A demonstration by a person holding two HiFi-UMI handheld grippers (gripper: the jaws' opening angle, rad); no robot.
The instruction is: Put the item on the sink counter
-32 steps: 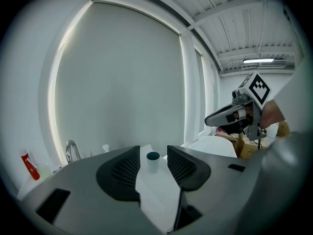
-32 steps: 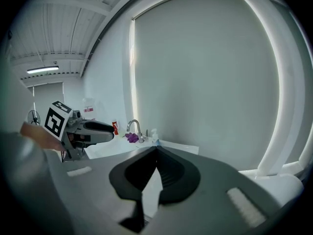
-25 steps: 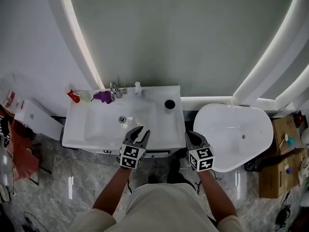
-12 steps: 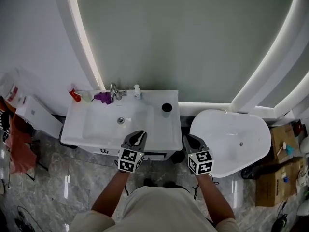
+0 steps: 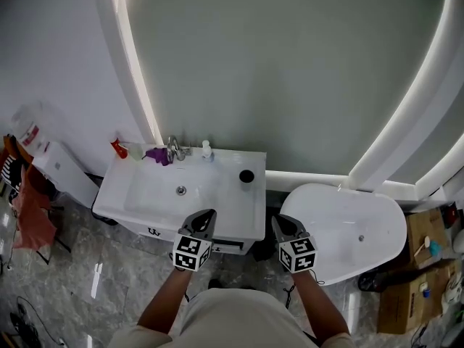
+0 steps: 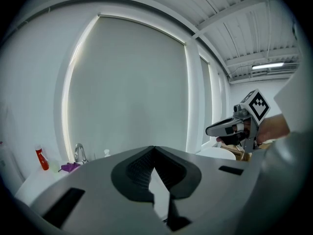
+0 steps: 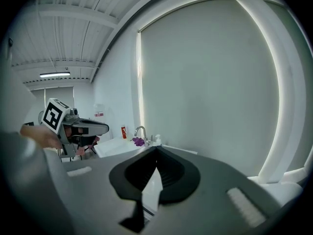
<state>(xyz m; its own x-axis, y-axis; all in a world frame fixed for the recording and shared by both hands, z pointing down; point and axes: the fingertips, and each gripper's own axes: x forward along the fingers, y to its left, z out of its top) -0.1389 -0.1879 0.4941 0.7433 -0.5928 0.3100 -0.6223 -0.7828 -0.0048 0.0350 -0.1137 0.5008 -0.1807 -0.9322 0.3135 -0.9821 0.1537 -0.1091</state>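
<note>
bright, even light; fisheye-warped edges

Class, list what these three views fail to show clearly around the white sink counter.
Black round thing on the white counter: too small in the head view, hidden by the jaws in both gripper views.
Purple object beside the metal faucet: too small in every view.
Red bottle: label too small to read.

White sink counter [image 5: 250,203] set against the far wall, basin sunk in its left and middle part, drain [image 5: 180,190] at the basin's centre.
Along the far edge, left to right: red bottle [image 5: 118,148], pale translucent item [image 5: 135,151], purple thing [image 5: 157,154] just beside the chrome faucet [image 5: 172,149], small white pump bottle [image 5: 206,150]. On the flat right part, well apart from that row, a dark round container [image 5: 247,175].
</note>
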